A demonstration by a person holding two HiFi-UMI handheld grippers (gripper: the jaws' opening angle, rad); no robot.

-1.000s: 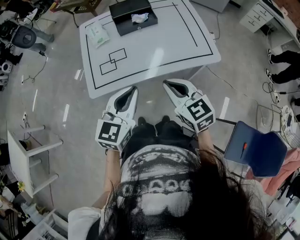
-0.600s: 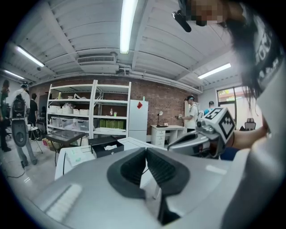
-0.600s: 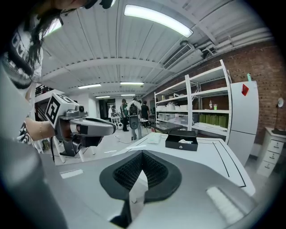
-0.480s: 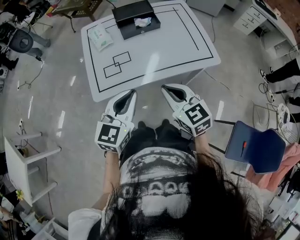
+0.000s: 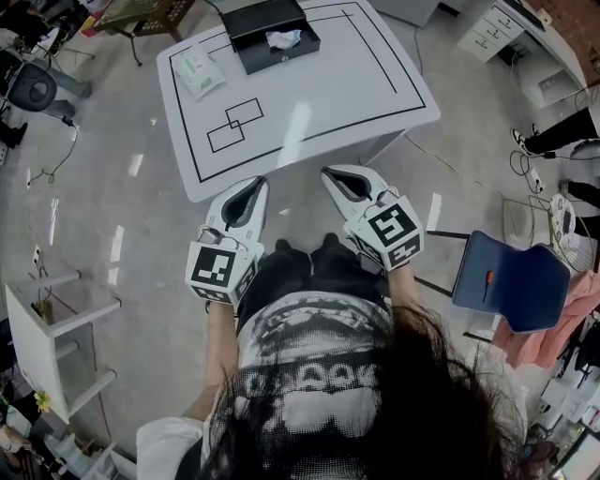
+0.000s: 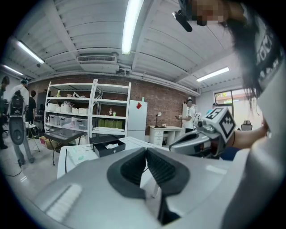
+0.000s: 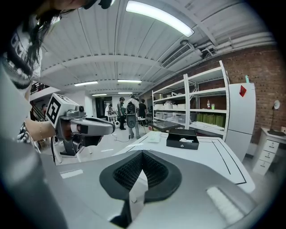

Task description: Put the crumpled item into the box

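Lying in box point(image 5: 251, 21): crumpled item point(image 5: 282, 38); left tool point(image 5: 260, 182), right tool point(image 5: 331, 172) closed.

Head view: bright, even overhead light; shadows soft and faint. Glare streak on white table point(image 5: 296, 124); pale reflections on glossy floor point(image 5: 116, 251). Lines bend toward edges.

Gripper views: fisheye, black corners, shelving point(image 6: 91, 112) bowed. Ceiling tube light point(image 6: 129, 27) blown out; window point(image 6: 223, 96) overexposed. Shells of left gripper point(image 6: 145, 152) and right gripper point(image 7: 142, 156) soft near lens; background sharper.
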